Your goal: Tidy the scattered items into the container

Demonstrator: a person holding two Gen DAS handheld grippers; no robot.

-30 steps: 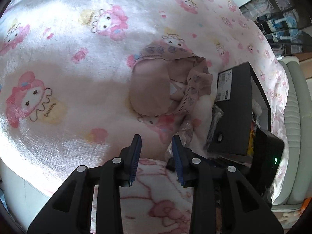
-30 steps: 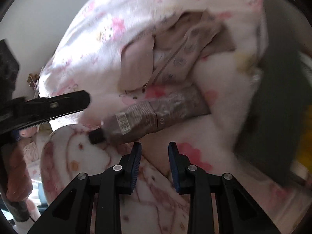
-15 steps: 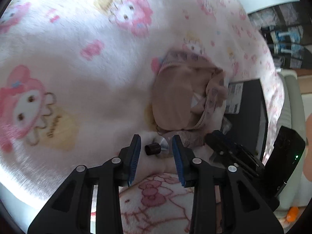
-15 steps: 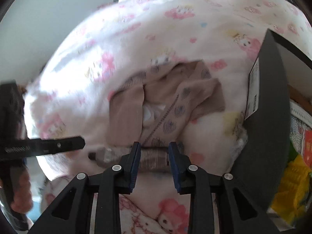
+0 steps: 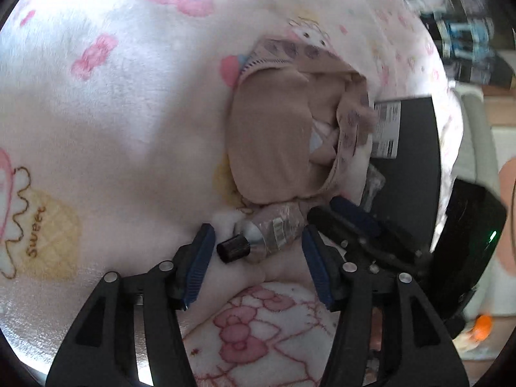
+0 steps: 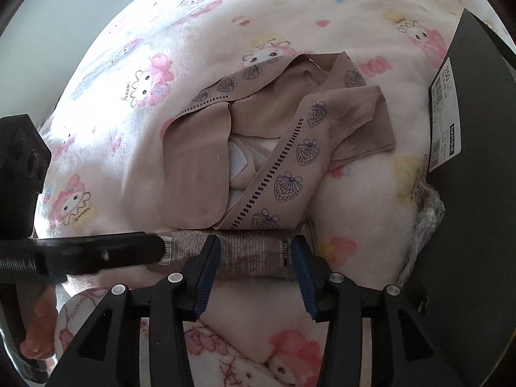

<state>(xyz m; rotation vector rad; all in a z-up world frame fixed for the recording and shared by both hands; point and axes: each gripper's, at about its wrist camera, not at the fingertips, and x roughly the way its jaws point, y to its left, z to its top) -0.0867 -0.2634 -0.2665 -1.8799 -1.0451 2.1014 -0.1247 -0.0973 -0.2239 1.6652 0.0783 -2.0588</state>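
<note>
A brown squeeze tube (image 5: 277, 229) with a black cap (image 5: 233, 250) lies on the pink cartoon blanket (image 5: 113, 129), just below a crumpled beige garment (image 5: 274, 135). My left gripper (image 5: 258, 258) points down over the cap end. Its jaws are opening, with the cap between them and clear of both pads. My right gripper (image 6: 256, 267) straddles the tube (image 6: 251, 254) further along its body. Its jaws are opening too, and neither pad presses on the tube. The black box (image 6: 477, 161) with a white label stands to the right. The garment (image 6: 200, 167) lies above the tube.
Crinkled clear plastic (image 6: 425, 206) sits against the box's lower side. The left gripper's finger (image 6: 80, 254) crosses the right wrist view, with a person's hand (image 6: 35, 322) below it. A folded pink blanket (image 5: 258, 332) lies under both grippers. Shelves (image 5: 464, 38) stand at the far right.
Both grippers have closed in on the tube, which has come between their fingers. Both sets of jaws stand much wider apart than before.
</note>
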